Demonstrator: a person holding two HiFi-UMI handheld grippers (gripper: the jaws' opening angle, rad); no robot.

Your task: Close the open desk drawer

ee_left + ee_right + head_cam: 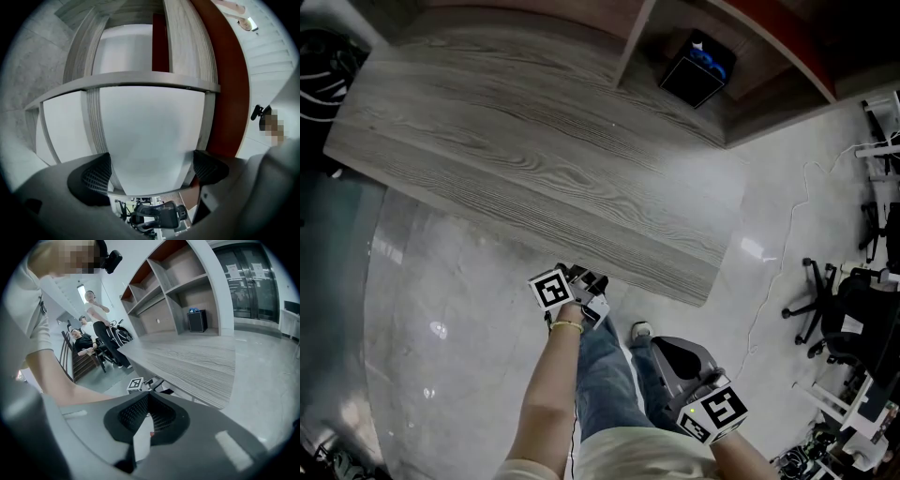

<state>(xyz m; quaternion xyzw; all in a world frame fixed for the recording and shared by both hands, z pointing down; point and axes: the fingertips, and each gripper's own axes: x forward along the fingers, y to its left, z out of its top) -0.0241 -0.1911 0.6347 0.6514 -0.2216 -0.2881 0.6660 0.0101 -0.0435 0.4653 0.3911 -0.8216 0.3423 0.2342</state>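
Note:
The grey wood desk top (534, 159) lies below me in the head view; the drawer itself is hidden beneath it. My left gripper (592, 279) reaches level under the desk's near edge. In the left gripper view a white panel (150, 131) framed by grey wood rails (140, 79) fills the picture. The left gripper (152, 171) is open, its pads (96, 176) standing wide to either side of the panel's near end. My right gripper (661, 349) hangs back at the lower right, pointing downward; in its own view the right gripper (148, 401) is shut with nothing in it.
Open shelving (178, 291) stands behind the desk with a black box (698, 70) in a low bay. Office chairs (834, 309) and a white cable (778, 281) lie to the right on the pale floor. Other people (93, 329) are at the far left. My own leg (605, 375) is below.

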